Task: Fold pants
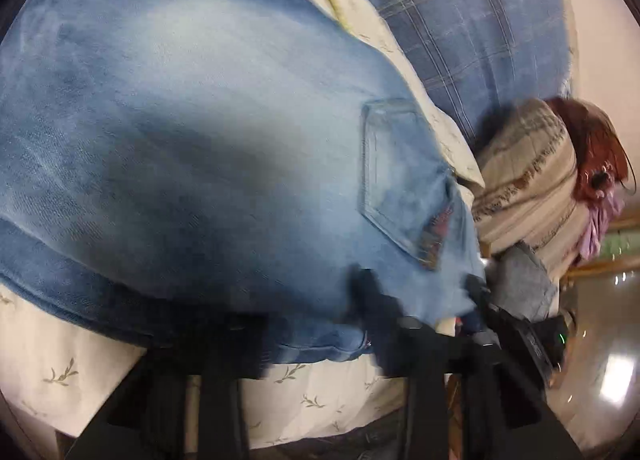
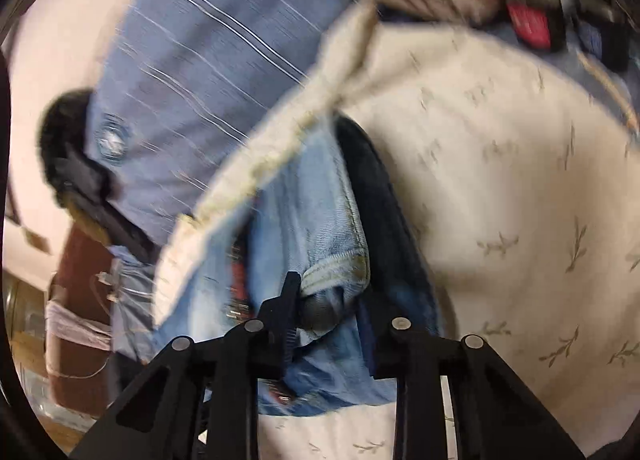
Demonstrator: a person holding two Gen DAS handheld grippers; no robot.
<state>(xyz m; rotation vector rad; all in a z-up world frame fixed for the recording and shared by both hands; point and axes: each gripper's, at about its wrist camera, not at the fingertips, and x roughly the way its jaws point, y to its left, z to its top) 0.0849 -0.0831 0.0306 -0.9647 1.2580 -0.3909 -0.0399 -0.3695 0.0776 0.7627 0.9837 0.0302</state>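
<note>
- Pants [image 1: 192, 132]: light blue washed denim, spread wide over the bed, back pocket [image 1: 400, 180] facing up near the waist end; in the right wrist view, bunched folds with a stitched hem [image 2: 336, 260] close to the camera.
- Bed sheet [image 1: 60, 376]: cream, printed with small leaf sprigs, lying under the denim; one edge turned up beside the folds in the right wrist view.
- Blue plaid cloth [image 1: 460, 20]: beyond the pants, on the far part of the bed.
- Left hand-held gripper [image 1: 320, 324]: black, blurred, low over the near edge of the denim by the waist; jaws standing narrow; whether cloth sits pinched between them cannot be told.
- Right hand-held gripper [image 2: 332, 308]: black, jaws drawn in and clamped on a fold of the pants, cloth passing between the fingers just under the hem.
- Beige patterned bundle [image 1: 532, 180]: past the waist end, at the bed's edge.
- Red-brown item [image 1: 596, 152]: just beside the bundle, too blurred to identify.
</note>
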